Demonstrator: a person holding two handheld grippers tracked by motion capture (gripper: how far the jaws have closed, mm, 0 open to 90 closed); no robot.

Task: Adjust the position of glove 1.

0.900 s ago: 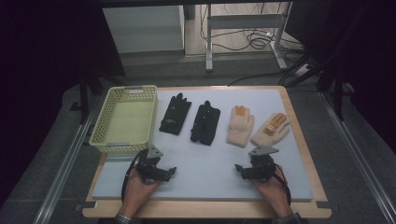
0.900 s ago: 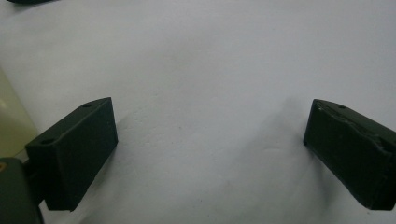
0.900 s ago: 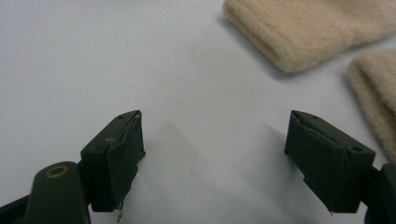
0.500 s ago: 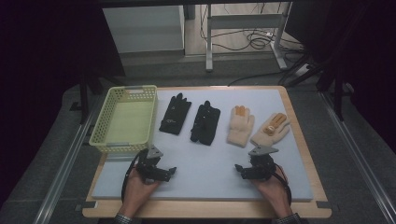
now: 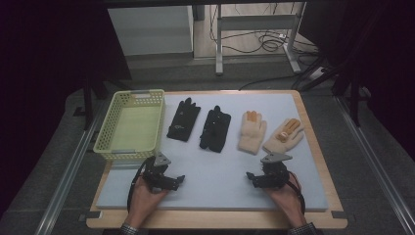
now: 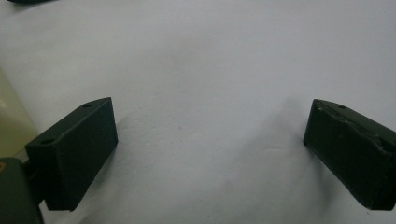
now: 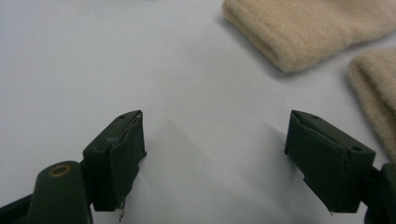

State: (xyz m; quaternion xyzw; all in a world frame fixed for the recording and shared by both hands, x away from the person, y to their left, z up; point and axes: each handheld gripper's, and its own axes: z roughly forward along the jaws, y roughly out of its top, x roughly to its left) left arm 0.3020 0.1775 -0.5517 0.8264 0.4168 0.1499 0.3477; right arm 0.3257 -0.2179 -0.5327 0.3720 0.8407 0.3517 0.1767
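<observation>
Two black gloves [image 5: 184,119] [image 5: 215,128] and two cream gloves with orange fingertips [image 5: 252,131] [image 5: 285,135] lie in a row on the white mat [image 5: 215,171]. A pale yellow basket [image 5: 131,125] stands at the mat's left. My left gripper [image 5: 177,181] rests low on the mat near the basket's front corner, jaws wide apart [image 6: 210,140] over bare mat. My right gripper [image 5: 250,177] sits below the cream gloves, open [image 7: 212,149] with nothing between its jaws. Two cream glove cuffs [image 7: 303,32] [image 7: 378,98] lie just beyond it in the right gripper view.
The mat lies on a wooden table [image 5: 215,219] with metal rails [image 5: 68,171] along both sides. Beyond the far edge stand a white cabinet [image 5: 149,29] and a table frame with cables [image 5: 264,39] on the floor.
</observation>
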